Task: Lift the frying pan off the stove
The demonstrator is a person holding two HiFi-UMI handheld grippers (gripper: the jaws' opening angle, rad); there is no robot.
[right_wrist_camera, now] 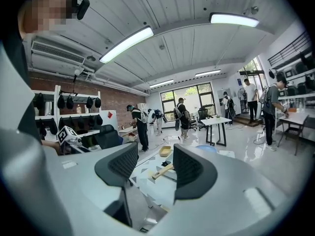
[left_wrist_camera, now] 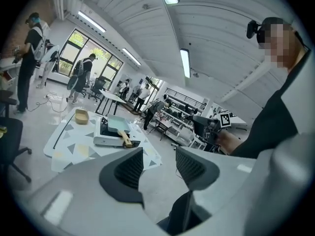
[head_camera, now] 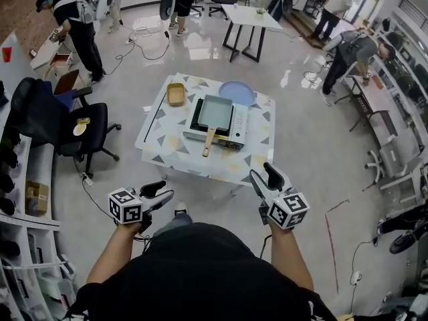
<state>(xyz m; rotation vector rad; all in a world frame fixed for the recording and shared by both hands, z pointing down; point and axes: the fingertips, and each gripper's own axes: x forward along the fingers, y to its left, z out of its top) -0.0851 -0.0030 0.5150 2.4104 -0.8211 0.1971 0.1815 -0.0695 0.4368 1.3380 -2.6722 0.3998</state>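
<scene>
**Q:** Where does the frying pan [head_camera: 215,112] lie from the tongs?

**A:** Ahead of both, on the stove [head_camera: 239,134] at mid-worktop [head_camera: 164,146]. Its wooden handle [head_camera: 209,142] points back toward the near edge. The left tongs [head_camera: 160,194] and right tongs [head_camera: 265,177] hang short of that edge, jaws apart and empty (neither clearly nearer).

**Q:** Obstacles?

**A:** None in the path. The yellow dish [head_camera: 176,93] and blue plate [head_camera: 237,93] sit by the far edge.
</scene>
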